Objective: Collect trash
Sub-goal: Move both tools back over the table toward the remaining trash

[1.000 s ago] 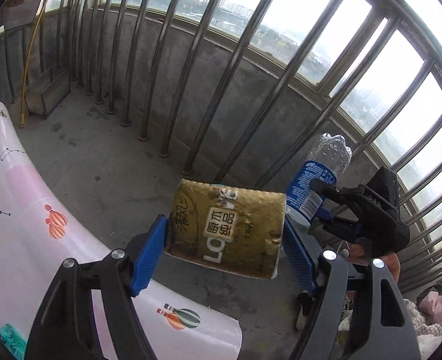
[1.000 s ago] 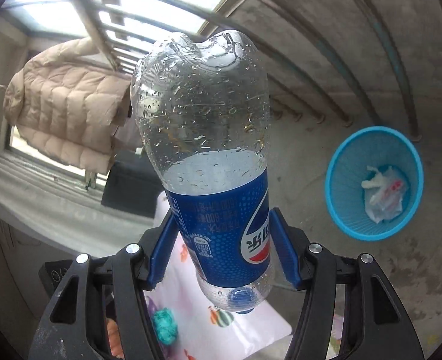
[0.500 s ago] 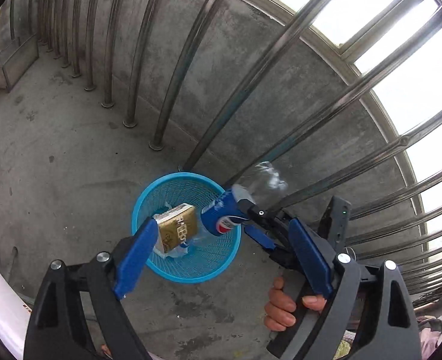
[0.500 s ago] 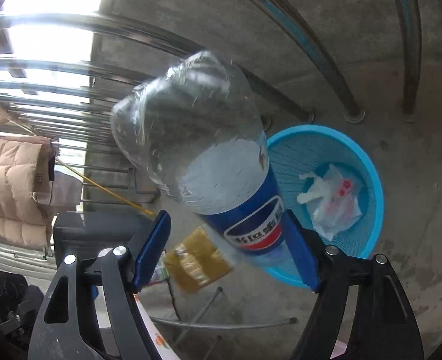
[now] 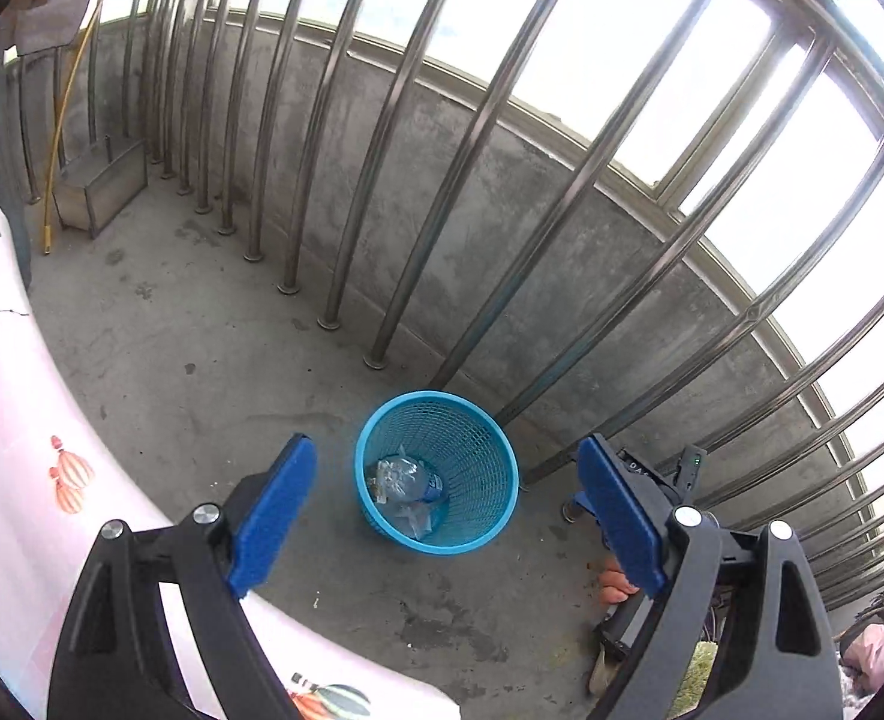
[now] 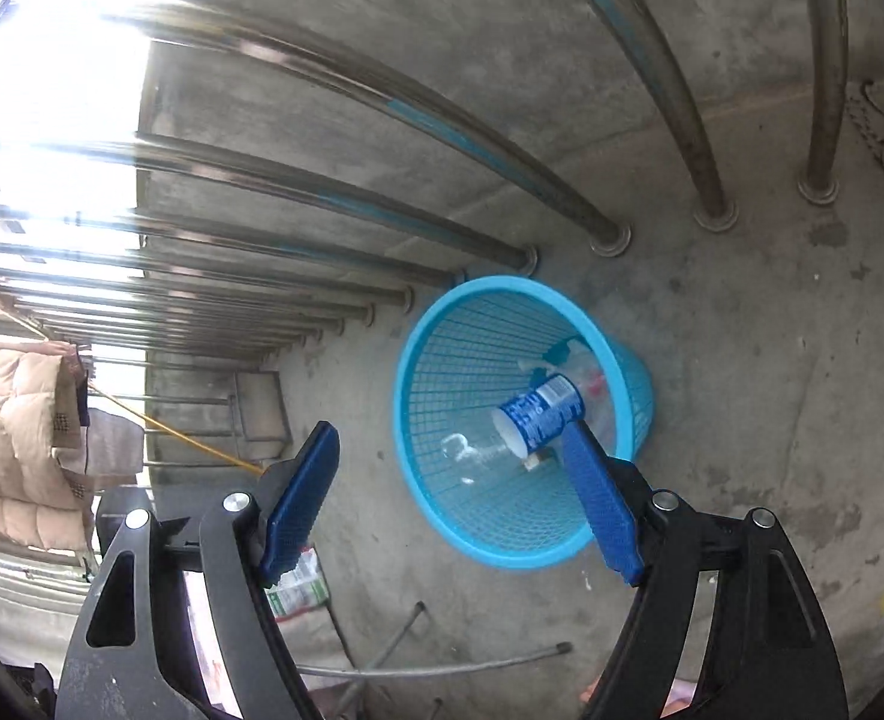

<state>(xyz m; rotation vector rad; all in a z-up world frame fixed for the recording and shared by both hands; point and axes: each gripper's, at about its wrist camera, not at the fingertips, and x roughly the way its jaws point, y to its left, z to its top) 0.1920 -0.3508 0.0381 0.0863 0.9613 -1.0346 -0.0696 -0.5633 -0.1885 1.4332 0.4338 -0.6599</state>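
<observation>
So the plastic bottle is sitting inside the blue mesh basket now, lying tilted with its blue label showing, a bit right of centre in the right wrist view. Its label end sits right behind the tip of the right-hand blue pad in that picture, but nothing is actually between the pads. The right gripper is spread wide and holds nothing.

Same deal in the left wrist view: the left gripper is wide apart and empty, and the basket sits on the floor in the gap between its pads, lower centre of the frame, with clear crumpled plastic and the bottle at the bottom.

Basket is a round, tapered plastic lattice, bright blue. Floor is rough stained concrete, backed by shiny steel bars in front of a low concrete wall. Both grippers point down at a slant toward the basket. A hand peeks out at the lower right of the left view, behind the pad. A pink printed sheet curves along the left edge.
</observation>
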